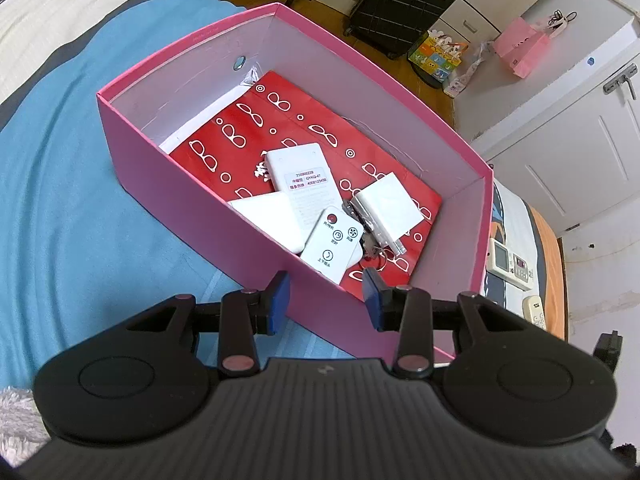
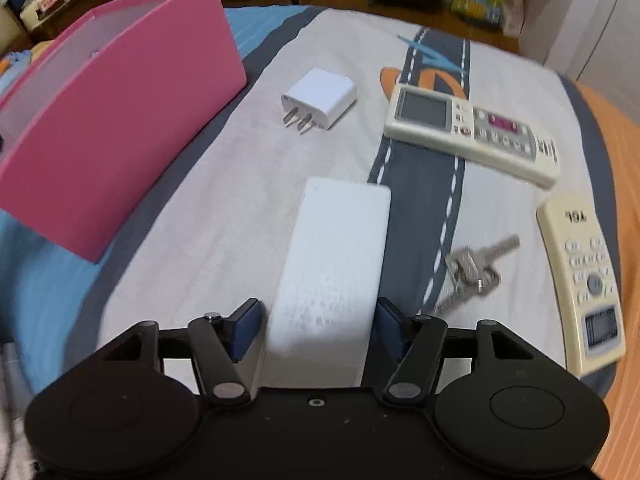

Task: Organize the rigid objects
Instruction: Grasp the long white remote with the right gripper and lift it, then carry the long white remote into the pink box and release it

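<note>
The pink box (image 1: pixel 192 184) stands on the bed, lined with a red bag printed with glasses (image 1: pixel 304 128). It holds a white remote lying face down (image 1: pixel 300 176), a small fan remote (image 1: pixel 334 244), a white charger (image 1: pixel 390 204) and keys (image 1: pixel 376 248). My left gripper (image 1: pixel 327 292) straddles the box's near wall, jaws apart and not pressing it. My right gripper (image 2: pixel 316 322) is open around a white power bank (image 2: pixel 340 248) lying on the bed, with a gap at the left pad. Beyond it lie a plug adapter (image 2: pixel 320 98), a large remote (image 2: pixel 472 128), a cream remote (image 2: pixel 584 280) and keys (image 2: pixel 472 272).
In the right wrist view the pink box (image 2: pixel 120 128) stands to the left of the loose items. The orange bed edge (image 2: pixel 616 160) runs close on the right. A black suitcase (image 1: pixel 400 4), a pink bag (image 1: pixel 520 46) and a white cupboard (image 1: pixel 580 120) are past the bed.
</note>
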`<state>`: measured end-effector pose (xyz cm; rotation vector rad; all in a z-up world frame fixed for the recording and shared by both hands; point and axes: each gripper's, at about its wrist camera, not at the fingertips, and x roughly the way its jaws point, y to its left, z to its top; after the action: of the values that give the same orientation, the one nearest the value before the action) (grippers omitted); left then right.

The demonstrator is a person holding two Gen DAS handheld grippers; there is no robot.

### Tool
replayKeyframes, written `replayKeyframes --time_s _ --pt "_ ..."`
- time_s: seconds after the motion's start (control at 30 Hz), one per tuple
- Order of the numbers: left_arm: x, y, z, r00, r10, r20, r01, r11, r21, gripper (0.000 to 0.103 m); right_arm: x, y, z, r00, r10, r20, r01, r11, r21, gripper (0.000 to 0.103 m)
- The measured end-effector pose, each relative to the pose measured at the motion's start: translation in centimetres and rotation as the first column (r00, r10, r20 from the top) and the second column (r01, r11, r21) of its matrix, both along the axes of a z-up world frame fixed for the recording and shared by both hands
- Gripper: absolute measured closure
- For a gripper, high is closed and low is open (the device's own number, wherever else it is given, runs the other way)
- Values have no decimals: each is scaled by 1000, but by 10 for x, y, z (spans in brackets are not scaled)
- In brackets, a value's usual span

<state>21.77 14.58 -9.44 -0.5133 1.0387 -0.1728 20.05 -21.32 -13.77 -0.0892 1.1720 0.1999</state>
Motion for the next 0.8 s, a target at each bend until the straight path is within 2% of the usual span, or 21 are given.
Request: replayKeyframes --time_s 0.07,0.27,0.5,0.57,0.7,0.8 --pt "0 0 0 1000 -3 -3 3 1000 1 65 -2 0 4 996 21 90 -15 998 -62 39" --pt "1 4 0 1000 -15 -7 15 1000 -4 65 -5 -5 13 992 8 123 -2 999 -46 42" --pt "7 25 4 999 39 14 -40 998 58 64 -19 5 44 978 27 206 -31 999 16 43" --pt "14 37 2 999 47 2 -47 997 54 64 -22 6 51 974 16 224 -27 999 44 43" --pt "24 52 1 998 62 -4 -62 992 107 61 -29 10 65 966 -19 257 -9 994 107 43" --pt "25 59 -2 998 59 -23 -58 997 51 67 -37 17 82 953 -37 300 -9 989 149 44"
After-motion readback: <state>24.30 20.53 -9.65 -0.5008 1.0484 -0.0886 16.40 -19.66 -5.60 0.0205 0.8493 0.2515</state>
